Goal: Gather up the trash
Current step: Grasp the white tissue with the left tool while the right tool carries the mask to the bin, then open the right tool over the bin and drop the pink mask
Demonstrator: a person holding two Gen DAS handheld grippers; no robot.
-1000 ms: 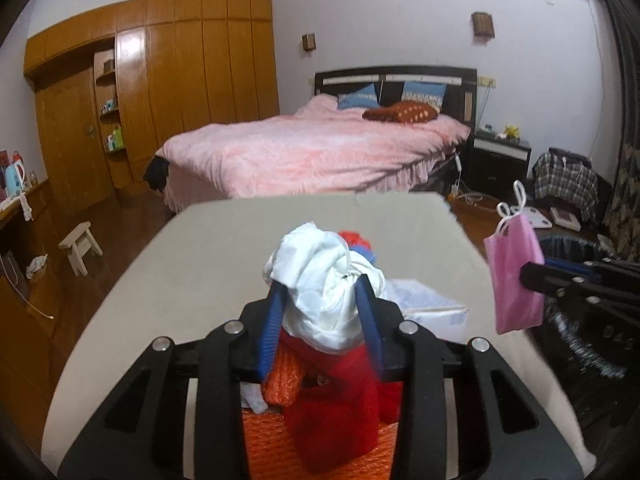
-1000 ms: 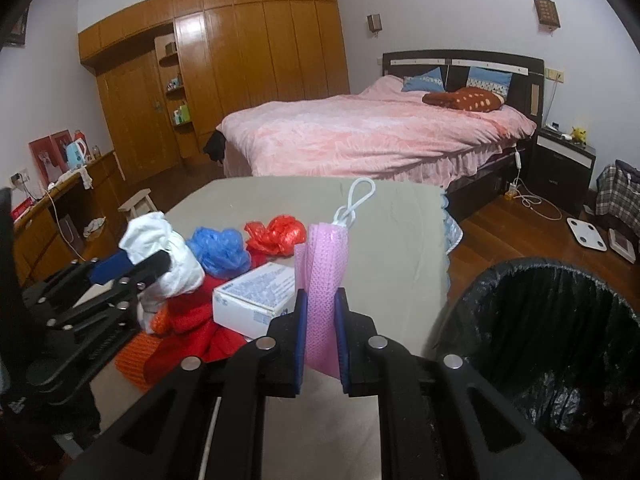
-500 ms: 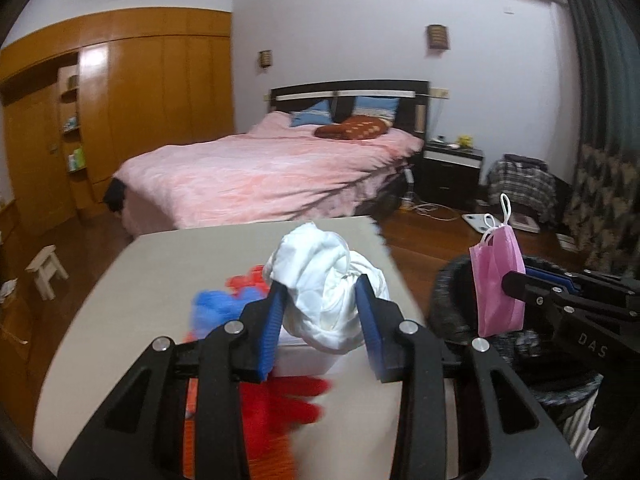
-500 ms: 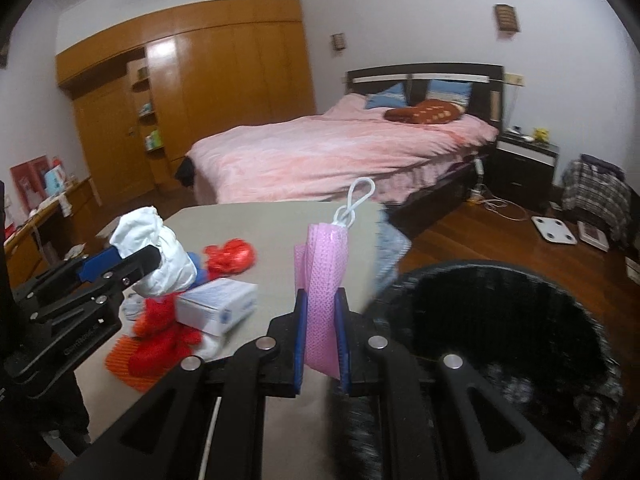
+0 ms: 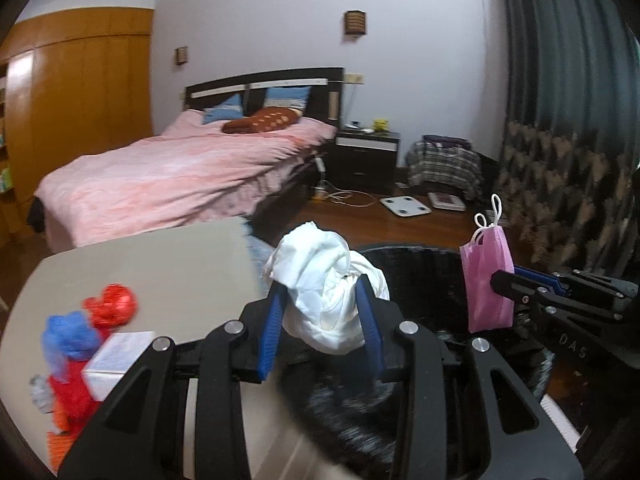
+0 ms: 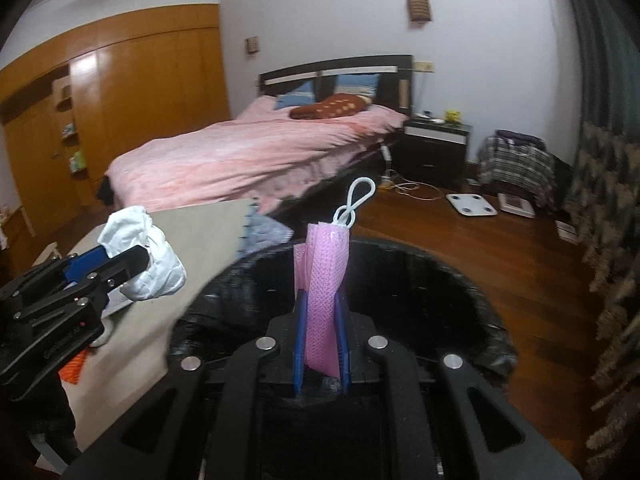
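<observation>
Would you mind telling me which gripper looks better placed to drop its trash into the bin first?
Probably the right gripper. Its pink mask hangs squarely over the black bin, while the left gripper, holding white crumpled paper, sits nearer the bin's rim beside the table.

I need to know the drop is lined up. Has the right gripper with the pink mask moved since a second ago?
Yes. The right gripper, shut on the pink mask, has swung from above the table to over the black bin.
</observation>
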